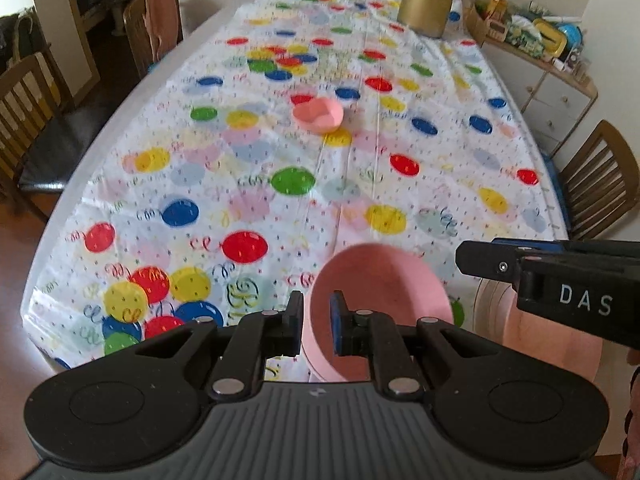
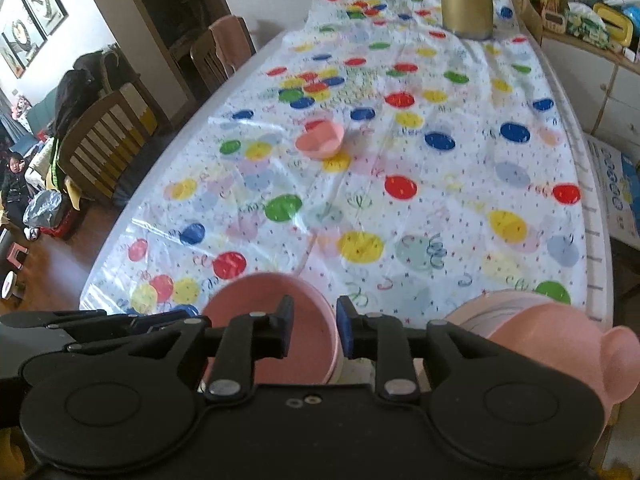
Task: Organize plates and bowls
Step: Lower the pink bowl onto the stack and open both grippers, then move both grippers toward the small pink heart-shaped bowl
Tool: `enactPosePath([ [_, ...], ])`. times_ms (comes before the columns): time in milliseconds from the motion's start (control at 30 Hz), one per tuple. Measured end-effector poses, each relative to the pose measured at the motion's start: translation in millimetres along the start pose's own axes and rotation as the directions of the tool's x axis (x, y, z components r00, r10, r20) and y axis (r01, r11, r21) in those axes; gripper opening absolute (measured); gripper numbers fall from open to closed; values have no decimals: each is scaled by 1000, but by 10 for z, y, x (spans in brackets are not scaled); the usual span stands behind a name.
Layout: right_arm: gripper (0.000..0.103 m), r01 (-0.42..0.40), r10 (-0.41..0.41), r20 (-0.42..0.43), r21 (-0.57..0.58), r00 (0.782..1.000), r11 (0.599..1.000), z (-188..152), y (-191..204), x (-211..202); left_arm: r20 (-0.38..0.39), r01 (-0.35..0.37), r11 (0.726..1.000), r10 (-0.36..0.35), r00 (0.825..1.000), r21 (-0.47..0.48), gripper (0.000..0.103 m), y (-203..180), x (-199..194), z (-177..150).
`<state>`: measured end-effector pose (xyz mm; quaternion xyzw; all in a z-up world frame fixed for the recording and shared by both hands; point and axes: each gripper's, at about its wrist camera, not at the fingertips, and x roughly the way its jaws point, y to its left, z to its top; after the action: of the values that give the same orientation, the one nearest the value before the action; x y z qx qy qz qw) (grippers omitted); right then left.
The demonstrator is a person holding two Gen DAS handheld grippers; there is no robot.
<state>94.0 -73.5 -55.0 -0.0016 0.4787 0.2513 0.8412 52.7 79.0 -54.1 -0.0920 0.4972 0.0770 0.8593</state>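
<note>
A large pink bowl (image 1: pixel 380 296) sits tilted at the near edge of the table. My left gripper (image 1: pixel 317 320) is shut on its left rim, one finger inside and one outside. In the right wrist view the same bowl (image 2: pixel 280 320) has its right rim between the fingers of my right gripper (image 2: pixel 316 330). That gripper stands open, with a gap between its left pad and the wall. A second pale rim shows under the bowl. A small pink bowl (image 1: pixel 319 115) (image 2: pixel 320 140) stands alone mid-table. A pink plate with ears (image 2: pixel 560 344) (image 1: pixel 552 340) lies at the near right.
A balloon-print cloth (image 1: pixel 280 184) covers the long table. A gold bottle (image 1: pixel 427 0) (image 2: pixel 466 0) stands at the far end. Wooden chairs (image 1: pixel 24 112) line the left side, and another chair (image 1: pixel 600 180) stands on the right. A cluttered cabinet (image 1: pixel 532 40) is at the far right.
</note>
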Motion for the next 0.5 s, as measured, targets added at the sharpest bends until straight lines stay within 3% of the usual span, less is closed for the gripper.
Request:
enactPosePath([
  [133, 34, 18, -18, 39, -11, 999, 1000, 74, 17, -87, 36, -8, 1000, 8, 999, -7, 17, 38, -97, 101],
  [300, 38, 37, -36, 77, -14, 996, 999, 198, 9, -155, 76, -1, 1000, 2, 997, -1, 18, 89, -151, 287],
  [500, 56, 107, -103, 147, -19, 984, 994, 457, 33, -161, 103, 11, 1000, -13, 995, 19, 19, 203, -89, 595],
])
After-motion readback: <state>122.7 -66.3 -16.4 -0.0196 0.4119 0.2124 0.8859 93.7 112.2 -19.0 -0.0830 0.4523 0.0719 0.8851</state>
